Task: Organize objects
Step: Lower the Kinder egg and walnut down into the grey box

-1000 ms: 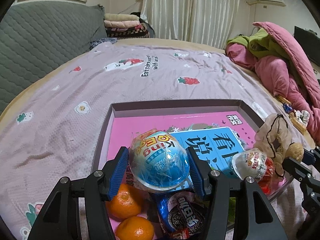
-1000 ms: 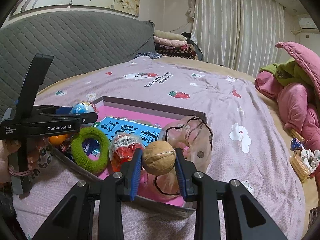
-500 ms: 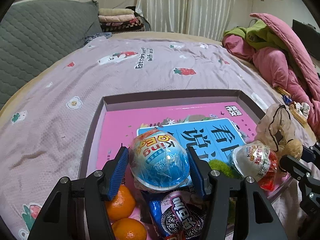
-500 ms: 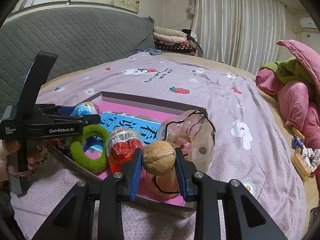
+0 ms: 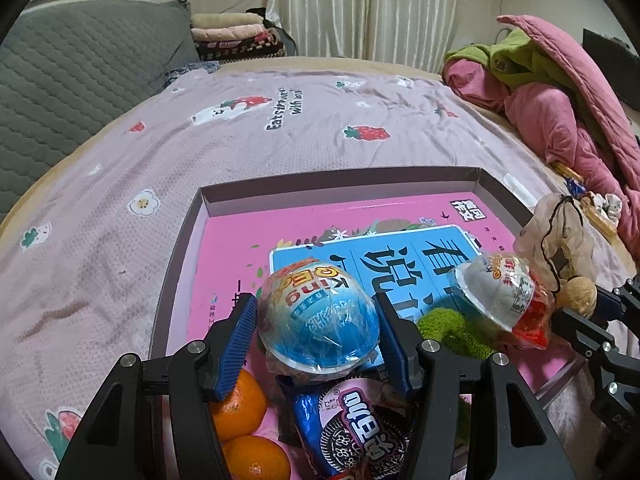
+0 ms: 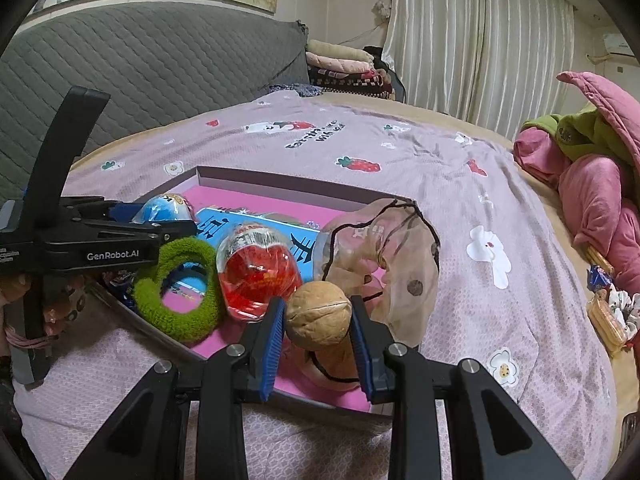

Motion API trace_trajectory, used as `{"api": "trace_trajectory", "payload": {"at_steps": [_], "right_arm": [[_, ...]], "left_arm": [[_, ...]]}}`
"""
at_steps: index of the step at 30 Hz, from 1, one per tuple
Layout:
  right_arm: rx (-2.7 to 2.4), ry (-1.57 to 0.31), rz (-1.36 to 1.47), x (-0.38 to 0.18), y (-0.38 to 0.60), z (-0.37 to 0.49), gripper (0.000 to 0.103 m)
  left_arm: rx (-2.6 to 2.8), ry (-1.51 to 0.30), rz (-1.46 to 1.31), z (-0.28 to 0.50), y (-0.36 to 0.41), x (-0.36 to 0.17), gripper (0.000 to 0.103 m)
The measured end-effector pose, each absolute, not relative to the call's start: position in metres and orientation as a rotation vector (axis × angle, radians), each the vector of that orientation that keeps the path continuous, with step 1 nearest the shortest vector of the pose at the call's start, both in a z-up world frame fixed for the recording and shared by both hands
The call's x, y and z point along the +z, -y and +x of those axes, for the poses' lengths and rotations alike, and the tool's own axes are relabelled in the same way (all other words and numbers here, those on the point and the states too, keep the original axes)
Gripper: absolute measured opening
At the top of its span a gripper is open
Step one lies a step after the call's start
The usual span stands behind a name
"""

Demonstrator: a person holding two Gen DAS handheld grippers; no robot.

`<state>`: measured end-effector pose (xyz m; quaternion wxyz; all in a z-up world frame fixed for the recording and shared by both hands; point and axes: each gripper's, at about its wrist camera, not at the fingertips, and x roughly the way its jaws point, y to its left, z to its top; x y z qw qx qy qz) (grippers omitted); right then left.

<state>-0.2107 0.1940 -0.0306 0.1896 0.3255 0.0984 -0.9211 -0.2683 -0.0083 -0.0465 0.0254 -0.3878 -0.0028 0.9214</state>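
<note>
Left wrist view: a bed [image 5: 248, 148] under a lilac strawberry-print sheet fills the room, with a grey quilted headboard [image 5: 76, 76] to the left, white curtains [image 5: 376, 8] behind and pink bedding [image 5: 560, 120] heaped to the right. On the sheet lies a shallow box [image 5: 336, 184] with a pink floor, holding a blue book [image 5: 400, 252], a green ring [image 6: 180, 284], two oranges [image 5: 240, 404] and a red toy egg [image 6: 260, 268]. The left gripper [image 5: 318, 334], low over the box, has its fingers clamped on a blue toy egg [image 5: 318, 316]. The right gripper [image 6: 318, 328], at the box's near edge, has its fingers clamped on a walnut [image 6: 318, 314].
</note>
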Motion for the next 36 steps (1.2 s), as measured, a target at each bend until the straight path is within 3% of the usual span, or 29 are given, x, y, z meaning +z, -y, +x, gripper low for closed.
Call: {"api": "trace_trajectory", "payload": {"at_steps": [36], "right_arm": [[-2.554,-0.291,0.931,-0.0376,-0.1866,-0.2163,0.032]], "left_arm": [[2.852,-0.01,-1.216,-0.2597,0.0073,-0.0476,0.06]]}}
